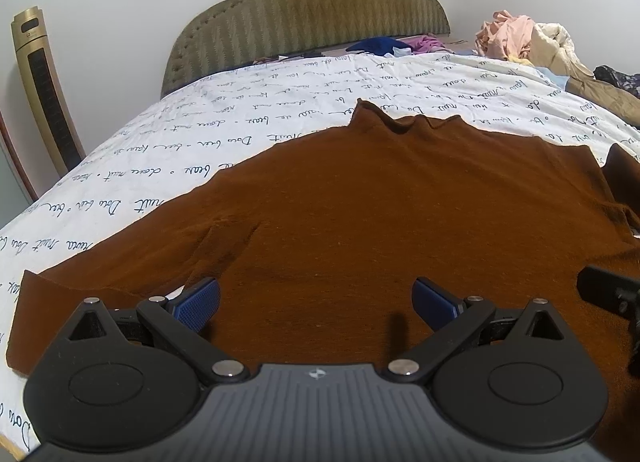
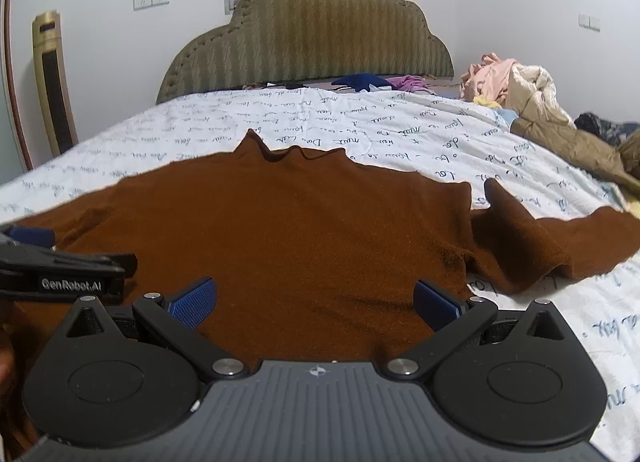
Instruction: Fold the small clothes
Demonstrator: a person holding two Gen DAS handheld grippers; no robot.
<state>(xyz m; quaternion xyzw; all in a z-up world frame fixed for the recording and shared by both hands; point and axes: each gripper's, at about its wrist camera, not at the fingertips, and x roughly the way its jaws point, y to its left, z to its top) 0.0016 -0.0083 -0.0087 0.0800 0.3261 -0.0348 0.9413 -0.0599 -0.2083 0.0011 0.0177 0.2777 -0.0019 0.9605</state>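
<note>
Left gripper [image 1: 316,304]: jaws spread wide, low over the sweater's [image 1: 360,202] hem
Right gripper [image 2: 316,302]: jaws spread wide, beside it over the same hem

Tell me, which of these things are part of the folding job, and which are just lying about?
Part of the job:
- brown sweater, spread flat on the bed
- left gripper, jaws open
- right gripper, jaws open

Just lying about:
- heap of clothes at the far right of the bed
- blue and pink garments by the headboard
- tower fan
- printed bedsheet
</note>
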